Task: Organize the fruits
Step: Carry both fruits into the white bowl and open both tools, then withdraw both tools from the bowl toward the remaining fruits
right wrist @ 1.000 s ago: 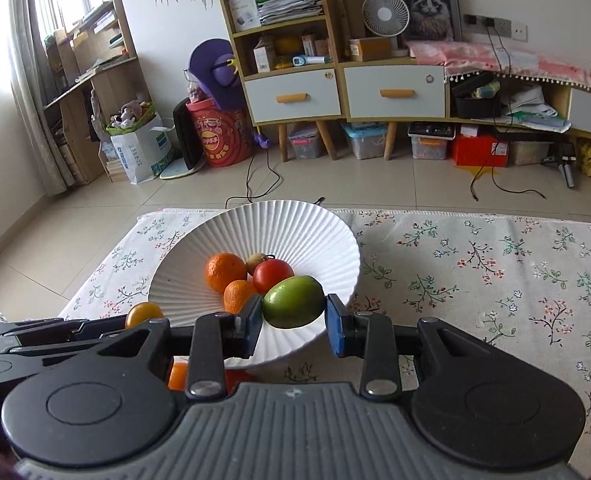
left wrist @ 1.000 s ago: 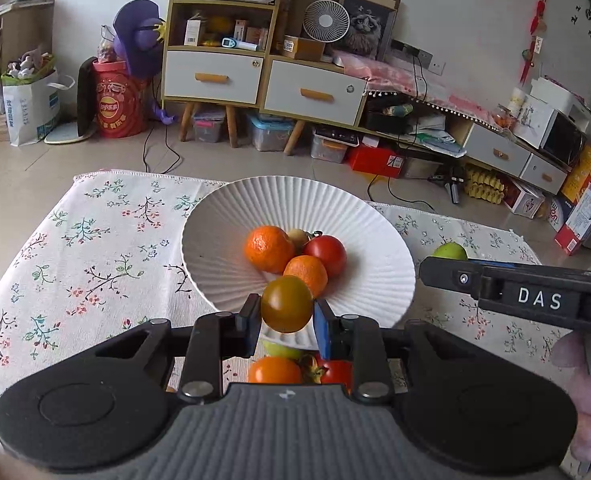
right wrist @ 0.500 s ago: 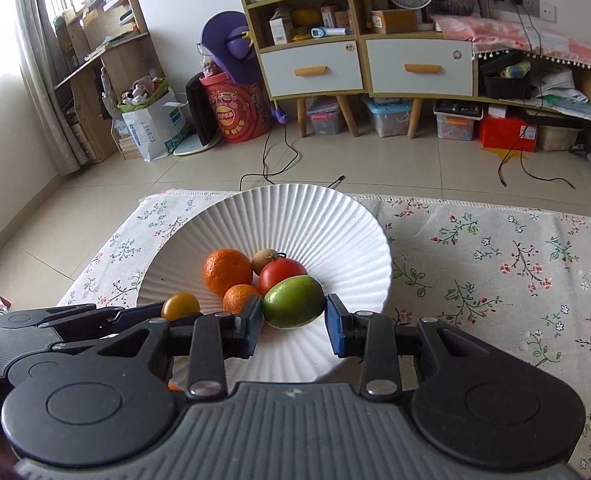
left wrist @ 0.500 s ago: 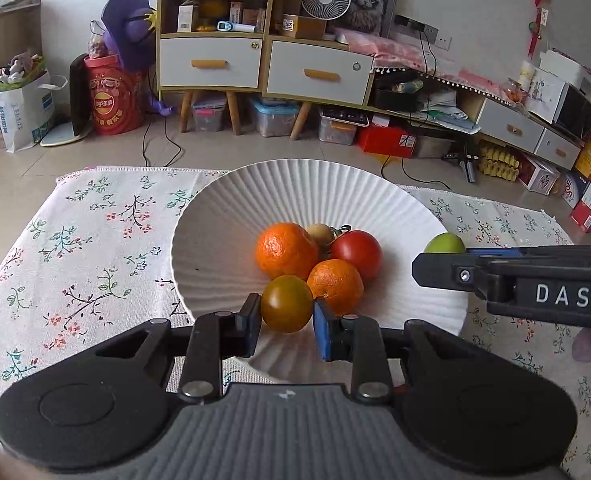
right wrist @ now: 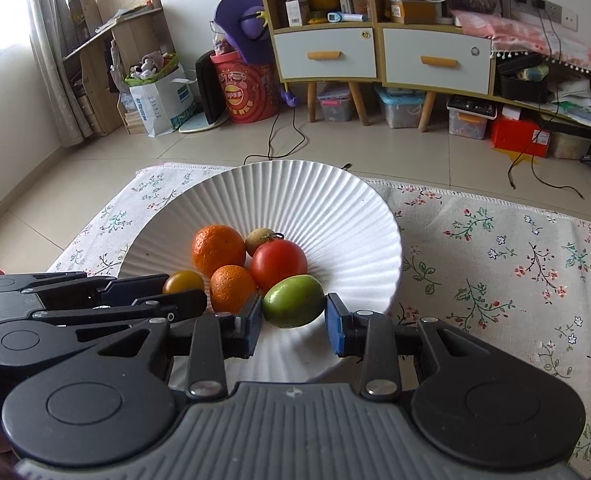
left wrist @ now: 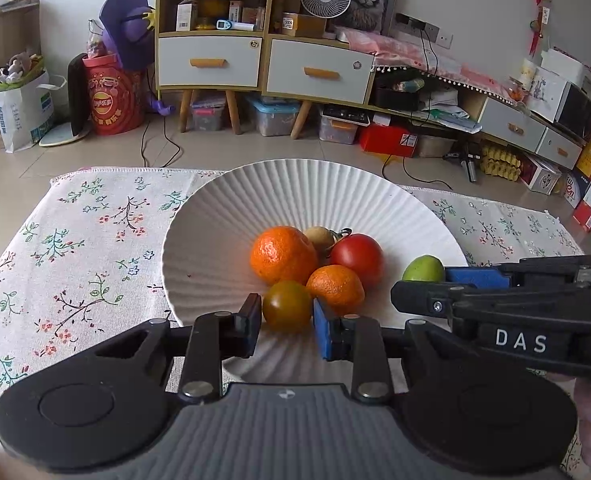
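Four fruits already sit in the white bowl: big orange, small orange, red tomato, a small brownish fruit behind. My left gripper is clamped on a yellow-brown tomato, my right gripper on a green fruit; both are over the bowl's near side, not yet released. I judge only the two drops remain. Grippers sit close side by side; bare bowl left of the pile.

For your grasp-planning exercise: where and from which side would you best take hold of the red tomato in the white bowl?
Grip the red tomato across its round middle, from above: oranges and the small brownish fruit crowd its sides, only the top is free.
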`<action>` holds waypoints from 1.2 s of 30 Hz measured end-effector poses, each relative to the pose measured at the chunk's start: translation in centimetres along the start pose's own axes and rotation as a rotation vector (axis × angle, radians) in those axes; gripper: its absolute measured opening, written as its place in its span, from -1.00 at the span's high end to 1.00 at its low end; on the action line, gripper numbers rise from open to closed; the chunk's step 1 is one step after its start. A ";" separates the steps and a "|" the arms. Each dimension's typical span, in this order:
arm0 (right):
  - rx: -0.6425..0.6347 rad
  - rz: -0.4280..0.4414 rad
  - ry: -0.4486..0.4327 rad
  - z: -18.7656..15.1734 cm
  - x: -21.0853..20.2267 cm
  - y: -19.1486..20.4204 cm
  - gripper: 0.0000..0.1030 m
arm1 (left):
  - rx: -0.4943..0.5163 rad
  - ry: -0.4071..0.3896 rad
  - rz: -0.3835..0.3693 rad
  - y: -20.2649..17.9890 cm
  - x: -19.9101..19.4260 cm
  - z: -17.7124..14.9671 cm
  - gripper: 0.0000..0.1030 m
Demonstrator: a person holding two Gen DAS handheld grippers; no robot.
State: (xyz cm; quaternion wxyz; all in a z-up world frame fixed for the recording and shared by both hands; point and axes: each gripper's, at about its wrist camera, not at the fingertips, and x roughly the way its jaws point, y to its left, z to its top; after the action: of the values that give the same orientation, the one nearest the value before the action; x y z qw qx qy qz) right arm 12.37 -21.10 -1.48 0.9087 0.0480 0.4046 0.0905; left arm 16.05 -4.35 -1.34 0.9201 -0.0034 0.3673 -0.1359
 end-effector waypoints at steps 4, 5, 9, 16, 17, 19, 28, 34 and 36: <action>0.007 0.003 0.001 0.0 0.0 -0.1 0.36 | 0.002 -0.001 0.005 0.0 -0.1 0.1 0.48; 0.011 0.004 0.002 0.0 -0.1 -0.1 0.34 | 0.004 -0.003 0.009 -0.1 -0.1 0.1 0.48; 0.027 0.004 -0.003 0.2 -0.4 -0.2 0.22 | 0.027 -0.003 0.021 -0.4 -0.2 0.1 0.33; 0.048 -0.005 -0.020 0.2 -1.4 -0.8 -0.01 | 0.064 -0.004 0.030 -0.2 -1.1 0.0 -0.15; 0.050 -0.008 -0.019 0.2 -1.6 -0.9 -0.02 | 0.069 -0.005 0.030 -0.1 -1.3 0.0 -0.17; 0.048 -0.013 -0.016 0.1 -1.9 -0.9 -0.11 | 0.082 -0.009 0.028 0.0 -1.7 -0.1 -0.26; 0.018 -0.021 -0.034 -0.4 -3.7 -0.6 -0.45 | 0.108 -0.010 0.034 0.5 -3.7 -0.8 -0.55; 0.015 -0.026 -0.064 -1.0 -5.2 -0.1 -0.73 | 0.134 -0.022 0.065 0.5 -5.1 -1.6 -0.78; 0.006 -0.029 -0.063 -1.4 -5.4 0.1 -0.76 | 0.149 -0.032 0.069 0.6 -5.6 -2.0 -0.82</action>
State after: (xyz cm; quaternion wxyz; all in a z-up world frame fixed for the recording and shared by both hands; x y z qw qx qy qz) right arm 7.79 -22.12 1.50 0.9220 0.0479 0.3768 0.0744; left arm 10.95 -2.21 0.94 0.9276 0.0758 0.3415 -0.1310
